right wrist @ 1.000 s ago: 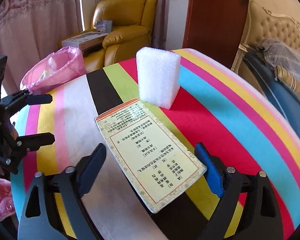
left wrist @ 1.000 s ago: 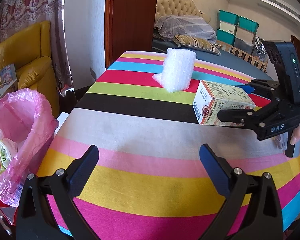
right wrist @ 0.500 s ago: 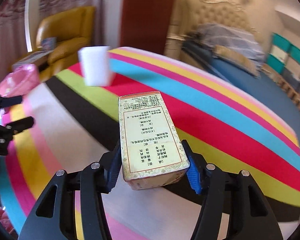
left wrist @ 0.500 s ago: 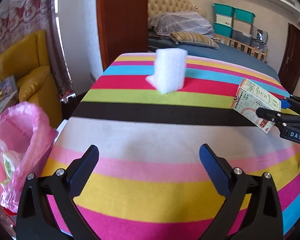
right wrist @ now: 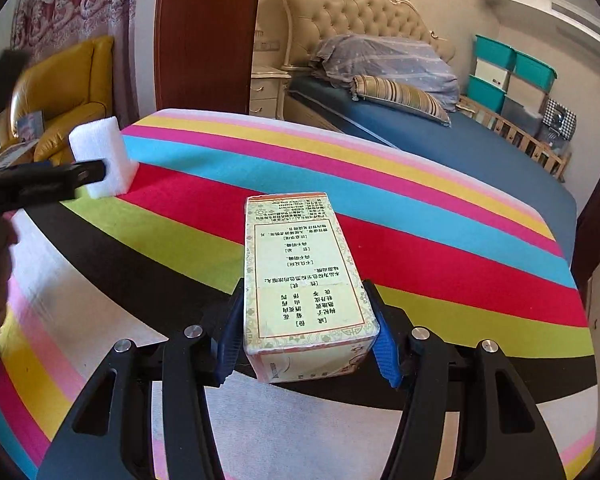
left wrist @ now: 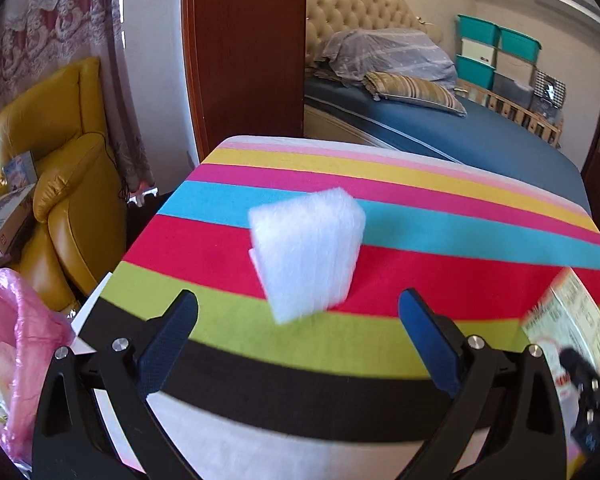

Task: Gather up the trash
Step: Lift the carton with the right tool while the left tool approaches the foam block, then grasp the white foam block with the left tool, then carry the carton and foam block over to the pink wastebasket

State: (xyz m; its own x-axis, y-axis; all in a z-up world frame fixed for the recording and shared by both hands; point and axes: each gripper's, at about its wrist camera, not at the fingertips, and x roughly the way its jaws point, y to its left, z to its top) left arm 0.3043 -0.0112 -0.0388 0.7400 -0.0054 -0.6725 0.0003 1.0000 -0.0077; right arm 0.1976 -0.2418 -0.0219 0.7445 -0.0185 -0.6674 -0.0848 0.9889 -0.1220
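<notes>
A white foam block [left wrist: 306,254] stands on the striped table [left wrist: 440,208]. My left gripper [left wrist: 298,320] is open, its fingers just short of the block on either side. The block also shows in the right wrist view [right wrist: 100,156], with one left finger in front of it. My right gripper [right wrist: 306,338] is shut on a cream cardboard box [right wrist: 302,280] with printed text and holds it above the table. The box shows at the right edge of the left wrist view [left wrist: 568,320].
A pink trash bag [left wrist: 8,360] hangs open beside the table's left edge. A yellow armchair [left wrist: 56,176] stands beyond it. A bed [left wrist: 440,128] lies behind the table, with storage bins [left wrist: 496,56] at the far wall.
My right gripper closed on the box and lifted it off the table. My left gripper moved forward to the foam block, which now sits just ahead of its open fingers.
</notes>
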